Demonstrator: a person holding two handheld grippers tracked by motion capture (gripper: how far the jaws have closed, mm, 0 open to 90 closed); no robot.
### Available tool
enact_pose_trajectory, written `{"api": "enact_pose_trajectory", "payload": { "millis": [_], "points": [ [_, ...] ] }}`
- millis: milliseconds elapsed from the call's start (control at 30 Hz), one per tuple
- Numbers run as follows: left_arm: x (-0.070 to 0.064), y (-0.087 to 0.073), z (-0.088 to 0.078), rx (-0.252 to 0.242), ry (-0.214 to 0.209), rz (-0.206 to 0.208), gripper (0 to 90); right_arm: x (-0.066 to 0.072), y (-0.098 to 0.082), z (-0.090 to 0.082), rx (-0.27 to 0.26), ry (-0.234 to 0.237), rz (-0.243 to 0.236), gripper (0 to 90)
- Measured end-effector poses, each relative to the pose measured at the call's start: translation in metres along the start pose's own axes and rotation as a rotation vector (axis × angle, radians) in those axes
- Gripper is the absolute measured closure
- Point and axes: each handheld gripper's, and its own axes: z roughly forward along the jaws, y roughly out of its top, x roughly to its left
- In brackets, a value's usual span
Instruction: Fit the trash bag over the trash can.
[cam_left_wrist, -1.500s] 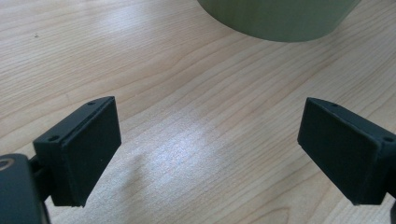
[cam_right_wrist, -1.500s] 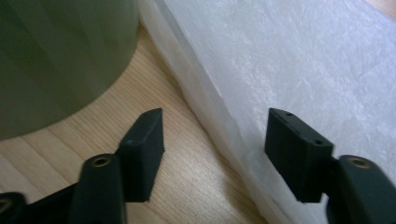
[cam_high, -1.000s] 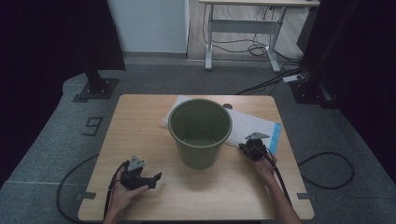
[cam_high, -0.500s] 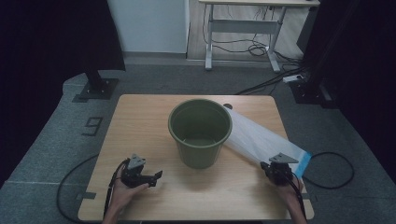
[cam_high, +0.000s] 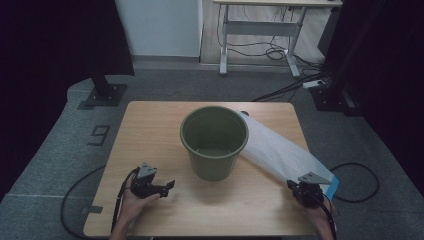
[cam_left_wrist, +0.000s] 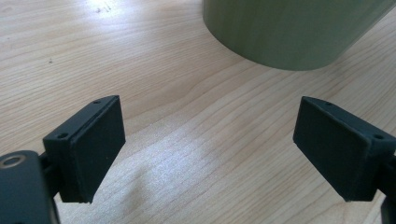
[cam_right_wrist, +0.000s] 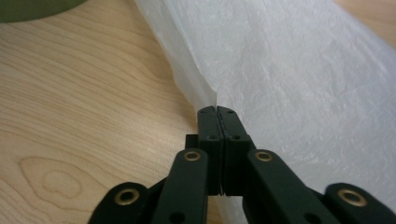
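While the left gripper (cam_high: 167, 186) rests on the table (cam_high: 150, 125) with its jaws spread and empty, the bin (cam_high: 214, 141) stands just ahead of it. Farther right, the bag (cam_high: 280, 152) stretches taut from behind the bin down to the right gripper (cam_high: 299, 189), whose jaws are pinched on its near edge.

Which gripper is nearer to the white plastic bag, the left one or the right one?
Right. The right gripper is shut on the edge of the white plastic bag. The left gripper rests open on the other side of the green bucket, apart from the bag.
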Motion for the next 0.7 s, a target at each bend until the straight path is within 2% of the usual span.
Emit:
{"api": "enact_pose_trajectory", "payload": {
  "millis": [33,100,133,167,200,233,267,300,333,367,400,533,633,667,700],
  "points": [
    [0.001,0.0,0.0,0.001,0.004,-0.002,8.8,0.001,0.001,-0.001,-0.01,0.004,-0.003,80.5],
    [0.001,-0.001,-0.001,0.0,0.006,-0.006,8.9,0.0,0.002,-0.001,-0.013,0.008,-0.005,77.8],
    [0.001,-0.001,-0.001,-0.001,0.007,-0.008,9.1,0.001,0.003,-0.001,-0.022,0.01,-0.001,67.3],
    [0.002,-0.001,-0.001,-0.001,0.01,-0.013,9.2,0.002,0.004,-0.002,-0.036,0.006,0.005,62.5],
    [0.002,-0.001,-0.001,-0.001,0.01,-0.013,9.2,0.002,0.004,-0.002,-0.036,0.006,0.005,62.5],
    [0.002,-0.001,-0.001,0.0,0.014,-0.018,9.4,0.005,0.01,-0.002,-0.077,-0.005,0.013,54.0],
    [0.002,-0.001,-0.001,0.0,0.014,-0.018,9.7,0.005,0.01,-0.002,-0.077,-0.005,0.013,54.0],
    [0.002,-0.001,-0.001,0.004,0.018,-0.017,9.7,0.011,0.02,-0.001,-0.11,0.009,0.006,49.4],
    [0.002,-0.001,-0.001,0.004,0.018,-0.017,9.8,0.011,0.02,-0.001,-0.11,0.009,0.006,49.4],
    [0.002,-0.001,-0.001,0.005,0.021,-0.018,9.9,0.015,0.029,0.003,-0.124,0.038,0.003,46.6],
    [0.002,-0.001,0.0,0.007,0.021,-0.018,9.9,0.015,0.029,0.003,-0.124,0.038,0.003,46.6],
    [0.001,-0.002,0.002,0.017,0.019,-0.016,10.2,0.025,0.051,0.024,-0.117,0.086,-0.022,42.3],
    [-0.001,-0.002,0.006,0.033,0.018,-0.008,10.7,0.037,0.076,0.05,-0.097,0.112,-0.073,39.7],
    [-0.001,-0.002,0.006,0.033,0.018,-0.008,10.7,0.037,0.076,0.05,-0.097,0.112,-0.073,39.7],
    [-0.002,-0.003,0.006,0.037,0.02,-0.007,10.8,0.04,0.086,0.063,-0.097,0.129,-0.074,39.4]
  ]
}}
